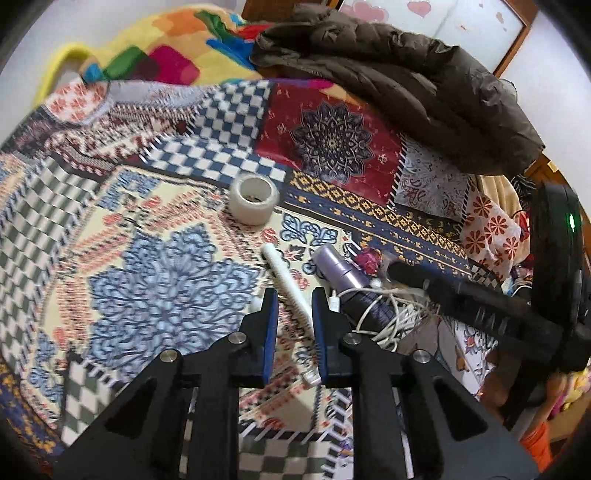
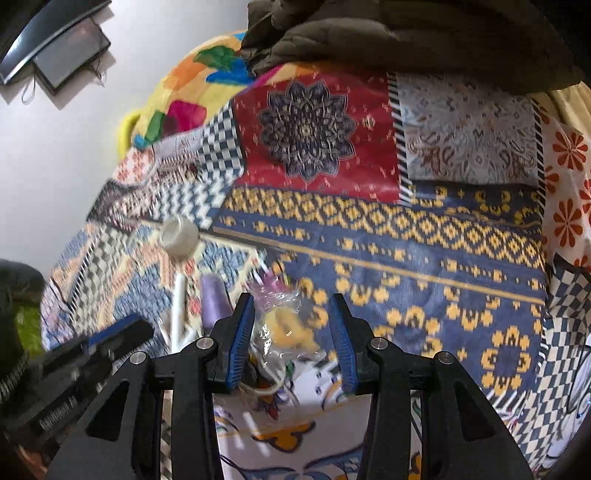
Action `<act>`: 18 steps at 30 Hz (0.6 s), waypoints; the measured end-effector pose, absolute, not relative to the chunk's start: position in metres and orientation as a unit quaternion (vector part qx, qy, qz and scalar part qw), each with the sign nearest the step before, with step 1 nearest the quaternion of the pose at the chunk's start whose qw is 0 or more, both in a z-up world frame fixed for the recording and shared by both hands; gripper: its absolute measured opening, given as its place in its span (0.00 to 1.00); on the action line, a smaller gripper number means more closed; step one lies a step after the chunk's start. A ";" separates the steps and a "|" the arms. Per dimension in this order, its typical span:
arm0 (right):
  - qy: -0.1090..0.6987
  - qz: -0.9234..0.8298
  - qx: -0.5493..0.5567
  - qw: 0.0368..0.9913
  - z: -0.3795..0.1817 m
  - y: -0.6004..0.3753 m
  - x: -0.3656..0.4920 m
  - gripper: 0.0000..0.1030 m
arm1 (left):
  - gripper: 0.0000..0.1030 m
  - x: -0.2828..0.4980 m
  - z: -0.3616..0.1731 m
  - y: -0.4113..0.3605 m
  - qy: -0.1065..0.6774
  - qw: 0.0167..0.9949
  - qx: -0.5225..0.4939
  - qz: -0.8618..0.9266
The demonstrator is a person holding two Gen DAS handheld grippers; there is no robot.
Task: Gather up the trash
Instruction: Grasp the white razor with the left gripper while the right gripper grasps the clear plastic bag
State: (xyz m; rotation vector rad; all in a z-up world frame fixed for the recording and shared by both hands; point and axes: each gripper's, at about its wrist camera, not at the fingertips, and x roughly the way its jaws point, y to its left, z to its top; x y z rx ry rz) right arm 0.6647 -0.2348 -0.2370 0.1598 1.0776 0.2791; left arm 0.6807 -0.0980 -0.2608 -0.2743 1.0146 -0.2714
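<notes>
Left tongs (image 1: 294, 299): blue ribbed pads narrowly apart, straddling a slim white ridged stick (image 1: 291, 295) lying on the bed's patchwork quilt (image 1: 155, 280); pad contact cannot be told. Just right of them: a smooth lilac cylinder (image 1: 338, 267) and tangled white cord (image 1: 384, 314). Beyond: a translucent tape roll (image 1: 254, 199).

Right tongs (image 2: 291, 306): moderately open, holding nothing; a crinkled clear plastic wrapper (image 2: 282, 325) with yellow contents lies between the pads, nearer the left one. Far beyond: a brown puffy jacket (image 2: 369, 33).
</notes>
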 end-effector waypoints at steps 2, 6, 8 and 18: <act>0.505 0.129 0.051 0.852 -0.241 -0.232 0.658 0.35 | 0.17 0.687 -0.266 -0.101 0.491 0.852 -0.134 -0.126; 0.496 0.115 0.017 0.860 -0.241 -0.231 0.648 0.32 | 0.17 0.695 -0.273 -0.105 0.496 0.849 -0.139 -0.112; 0.492 0.117 0.016 0.863 -0.241 -0.234 0.646 0.28 | 0.17 0.700 -0.274 -0.108 0.500 0.847 -0.141 -0.111; 0.474 0.113 0.007 0.873 -0.225 -0.244 0.626 0.24 | 0.07 0.711 -0.269 -0.128 0.511 0.847 -0.102 -0.103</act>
